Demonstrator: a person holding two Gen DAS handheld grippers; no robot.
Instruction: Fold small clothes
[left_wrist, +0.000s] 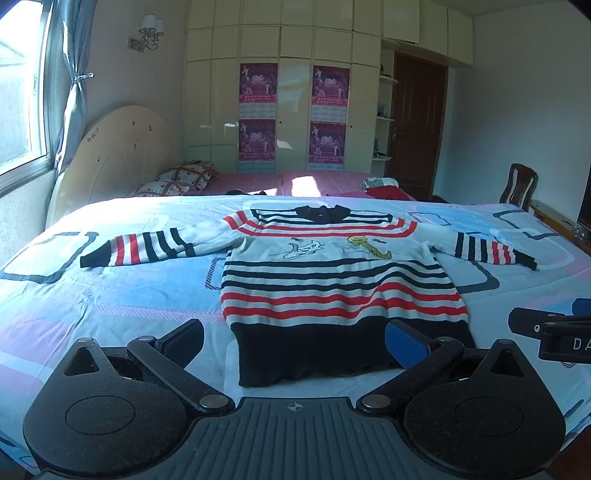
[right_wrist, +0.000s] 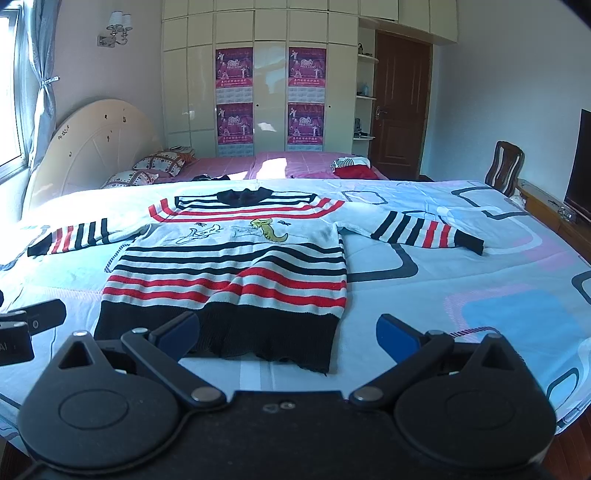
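Lying flat just beyond both grippers' spread fingers (left_wrist: 184, 338): sweater (left_wrist: 332, 280).

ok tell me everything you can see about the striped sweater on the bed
The striped sweater is a small knit pullover, white with black and red stripes, a dark collar, a wide black ribbed hem and cartoon figures across the chest. It lies flat, front up, on the patterned bedspread, both sleeves spread sideways, hem toward the cameras. Neither gripper grips it.

A striped sweater (left_wrist: 332, 273) is lying flat, sleeves spread left and right, on the near bed's patterned blue quilt (left_wrist: 110, 295).
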